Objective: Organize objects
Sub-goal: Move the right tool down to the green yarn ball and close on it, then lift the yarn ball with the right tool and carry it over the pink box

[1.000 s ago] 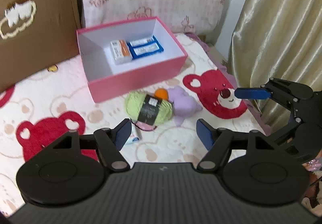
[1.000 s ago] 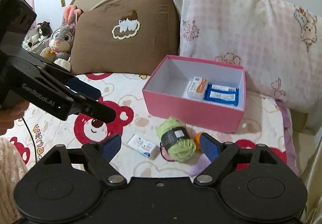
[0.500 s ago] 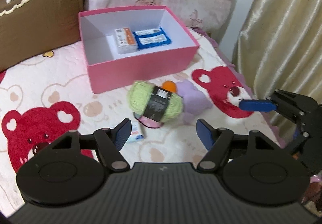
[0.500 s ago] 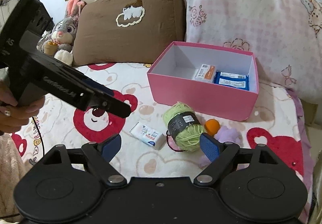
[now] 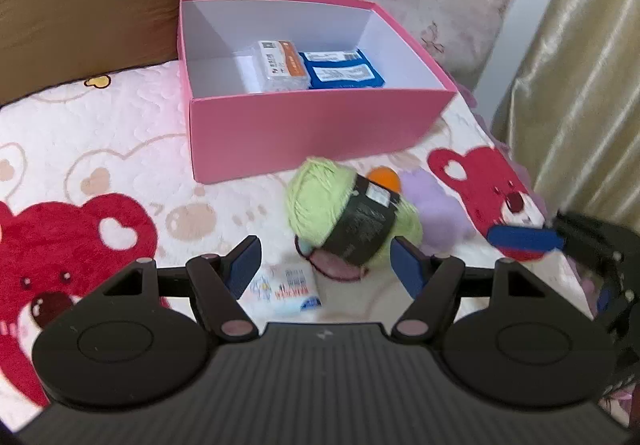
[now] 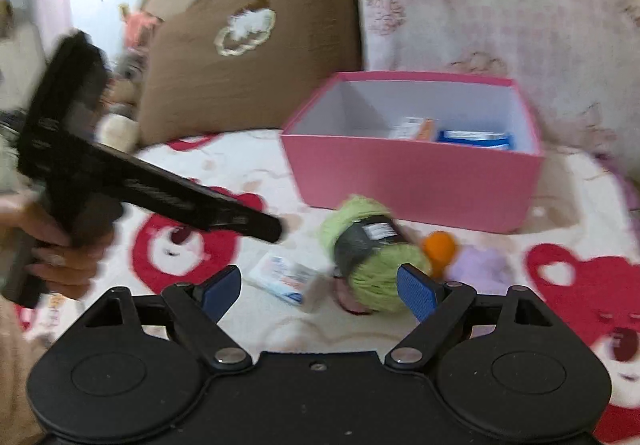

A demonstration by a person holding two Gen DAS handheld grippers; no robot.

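One pink box (image 5: 312, 129) on the bedspread (image 5: 100, 133), toward its far edge. Inside, two items: one white-and-orange packet (image 5: 282, 65) and one blue packet (image 5: 340, 71). In front of the box, four loose things: one green yarn ball (image 5: 352, 215), one orange ball (image 5: 385, 179), one purple soft toy (image 5: 436, 211), one small white packet (image 5: 290, 287). Two pillows at the head: one brown (image 6: 248, 73), one pink-checked (image 6: 500, 13).
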